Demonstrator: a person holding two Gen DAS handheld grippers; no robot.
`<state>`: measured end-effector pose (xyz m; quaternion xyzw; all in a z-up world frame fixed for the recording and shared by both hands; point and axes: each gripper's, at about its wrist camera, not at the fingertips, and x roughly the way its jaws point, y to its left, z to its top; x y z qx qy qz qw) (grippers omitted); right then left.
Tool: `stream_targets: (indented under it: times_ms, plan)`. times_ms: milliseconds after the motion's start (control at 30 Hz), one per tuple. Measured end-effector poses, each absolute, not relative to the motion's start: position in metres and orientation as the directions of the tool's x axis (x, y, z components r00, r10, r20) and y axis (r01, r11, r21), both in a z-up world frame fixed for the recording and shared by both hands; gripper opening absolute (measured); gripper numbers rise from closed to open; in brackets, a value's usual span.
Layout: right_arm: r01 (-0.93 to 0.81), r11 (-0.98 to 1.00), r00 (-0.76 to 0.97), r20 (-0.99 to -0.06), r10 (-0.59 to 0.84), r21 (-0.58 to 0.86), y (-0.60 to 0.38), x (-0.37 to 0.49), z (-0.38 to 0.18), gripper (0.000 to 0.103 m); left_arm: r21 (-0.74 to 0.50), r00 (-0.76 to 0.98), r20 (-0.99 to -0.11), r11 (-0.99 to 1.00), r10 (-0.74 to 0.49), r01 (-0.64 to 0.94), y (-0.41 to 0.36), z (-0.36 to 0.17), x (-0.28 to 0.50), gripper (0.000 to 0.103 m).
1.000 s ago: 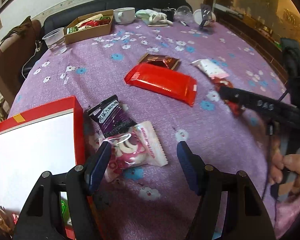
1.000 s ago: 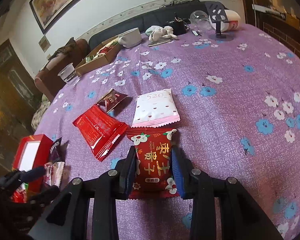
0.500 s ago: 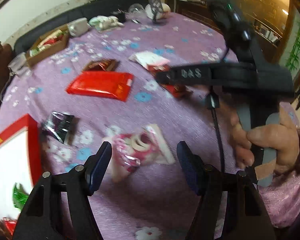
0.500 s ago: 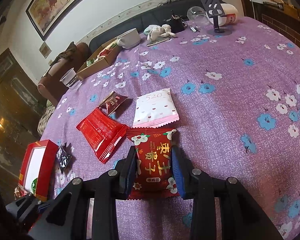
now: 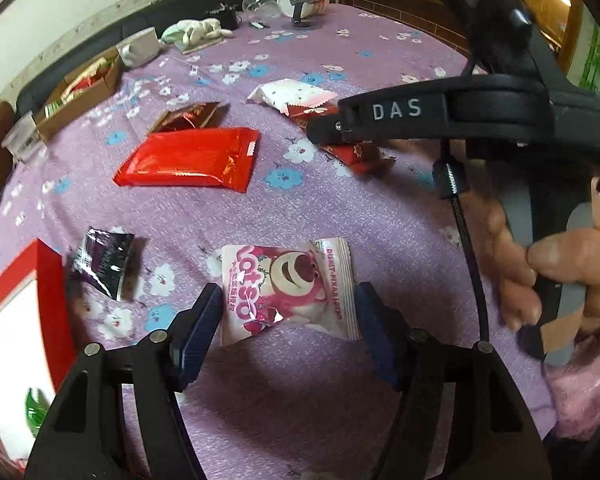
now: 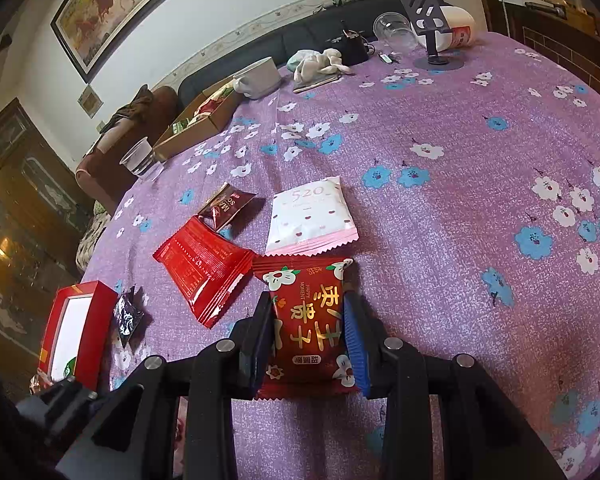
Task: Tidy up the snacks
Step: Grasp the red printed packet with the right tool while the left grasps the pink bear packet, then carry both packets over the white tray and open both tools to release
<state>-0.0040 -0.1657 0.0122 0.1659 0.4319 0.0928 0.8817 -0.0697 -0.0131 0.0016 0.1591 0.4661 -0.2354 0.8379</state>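
My left gripper [image 5: 288, 320] is open, its jaws on either side of a pink-and-white Lotso snack packet [image 5: 288, 288] lying on the purple cloth. My right gripper [image 6: 306, 328] is shut on a red jujube snack packet [image 6: 306, 320] with gold characters; it also shows in the left wrist view [image 5: 340, 148] under the right gripper's body. A red box with a white inside [image 6: 80, 328] stands at the table's left edge; it shows in the left wrist view too [image 5: 24, 320]. A small black packet [image 5: 102, 260] lies beside it.
A long red packet [image 5: 192, 158], a dark brown packet [image 5: 188, 116] and a white 520 packet [image 6: 308, 212] lie mid-table. At the far edge are a cardboard box of snacks [image 6: 200, 120], a plastic cup [image 6: 138, 160], a white bowl [image 6: 258, 78] and a phone stand [image 6: 432, 32].
My left gripper swung right and moved so the Lotso packet now lies squarely between its open jaws. My right gripper stays closed on the jujube packet, barely moved.
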Motion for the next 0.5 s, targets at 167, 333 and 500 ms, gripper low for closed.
stream_targets:
  times_ms: [167,333,500]
  plan:
    - [-0.024,0.933,0.612,-0.733,0.297,0.359,-0.165,-0.004,0.012,0.034,0.013,0.47,-0.841,0.859,-0.267,0.512,-0.011,0.002,-0.067,0.05]
    - [-0.034,0.939,0.617,-0.732,0.289,0.343,-0.162,-0.005,0.014,0.033,0.005,0.507,-0.816,0.873,-0.279,0.489,-0.011,0.008,-0.073,0.04]
    - [-0.035,0.921,0.62,-0.715,0.324,0.387,-0.166,-0.005,0.014,0.033,-0.025,0.547,-0.786,0.899,-0.288,0.438,0.003,0.017,-0.079,0.039]
